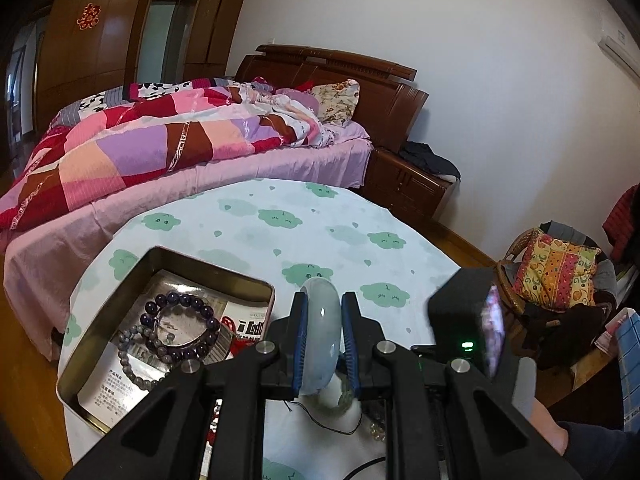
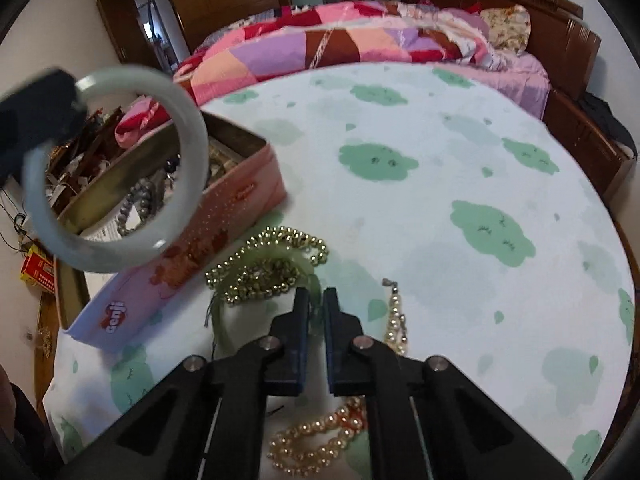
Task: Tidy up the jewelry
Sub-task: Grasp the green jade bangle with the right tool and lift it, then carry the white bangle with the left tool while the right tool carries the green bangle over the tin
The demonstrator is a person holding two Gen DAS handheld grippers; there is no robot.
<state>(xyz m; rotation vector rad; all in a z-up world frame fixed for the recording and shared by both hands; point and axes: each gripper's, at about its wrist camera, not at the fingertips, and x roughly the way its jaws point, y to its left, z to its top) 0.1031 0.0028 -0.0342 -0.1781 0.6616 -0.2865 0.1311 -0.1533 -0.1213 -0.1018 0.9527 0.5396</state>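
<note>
My left gripper [image 1: 324,300] is shut on a pale jade bangle [image 1: 322,344], held above the table just right of the open tin box [image 1: 160,256]. The tin holds a dark purple bead bracelet [image 1: 180,328] and a grey bead bracelet [image 1: 136,356] on paper leaflets. In the right wrist view the bangle [image 2: 120,168] hangs in the air over the tin's pink side [image 2: 200,240]. My right gripper [image 2: 316,296] is shut on a green jade pendant cord [image 2: 304,264] lying beside gold beads [image 2: 264,268]. Pearl strands lie to its right [image 2: 396,320] and under it [image 2: 316,436].
The round table [image 2: 440,140] has a white cloth with green clouds. A bed with a patchwork quilt [image 1: 140,140] stands behind it. A wicker chair with a cushion [image 1: 556,276] is at the right. The right gripper's black body [image 1: 464,312] is close by.
</note>
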